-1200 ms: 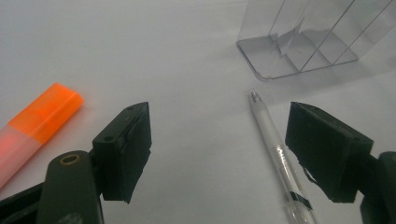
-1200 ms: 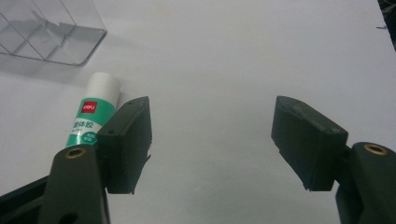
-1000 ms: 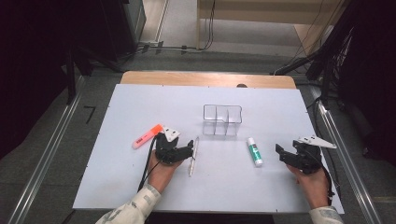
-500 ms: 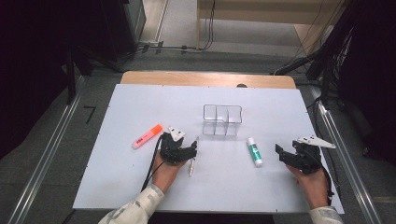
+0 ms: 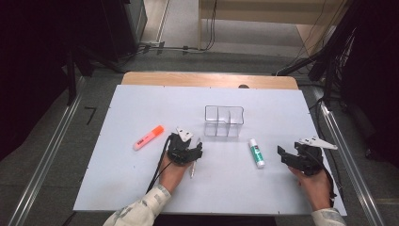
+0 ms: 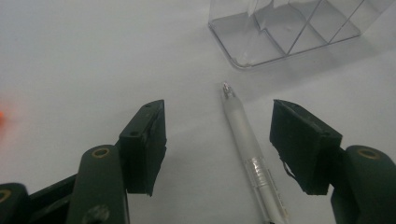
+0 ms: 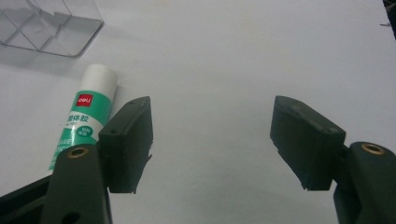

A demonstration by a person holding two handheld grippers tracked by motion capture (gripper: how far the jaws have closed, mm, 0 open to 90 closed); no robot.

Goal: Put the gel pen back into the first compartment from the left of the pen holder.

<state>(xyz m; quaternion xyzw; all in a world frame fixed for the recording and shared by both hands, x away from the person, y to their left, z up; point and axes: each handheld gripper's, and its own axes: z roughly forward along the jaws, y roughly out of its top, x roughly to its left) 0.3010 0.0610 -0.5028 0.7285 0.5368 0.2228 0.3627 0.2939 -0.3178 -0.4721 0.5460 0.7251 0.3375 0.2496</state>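
A frosted white pen (image 6: 247, 149) lies on the white table between the two black jaws of my left gripper (image 6: 219, 140), tip toward the clear organiser (image 6: 289, 28). The jaws have just been closing, but a gap remains on both sides of the pen and neither pad touches it. From above, the left gripper (image 5: 190, 151) sits over the pen (image 5: 192, 168). My right gripper (image 5: 286, 158) rests open at the table's right with nothing between its jaws (image 7: 212, 140). A green and white glue stick (image 7: 86, 123) lies just outside its left jaw.
The clear compartmented organiser (image 5: 224, 120) stands mid-table, beyond both grippers. An orange highlighter (image 5: 147, 137) lies left of the left gripper. The glue stick (image 5: 256, 153) lies between the two hands. The white board (image 5: 141, 188) ends near the person's sleeves.
The left gripper has shifted slightly right onto the pen, which now lies between its jaws, and the jaws have narrowed. The right gripper has not moved.
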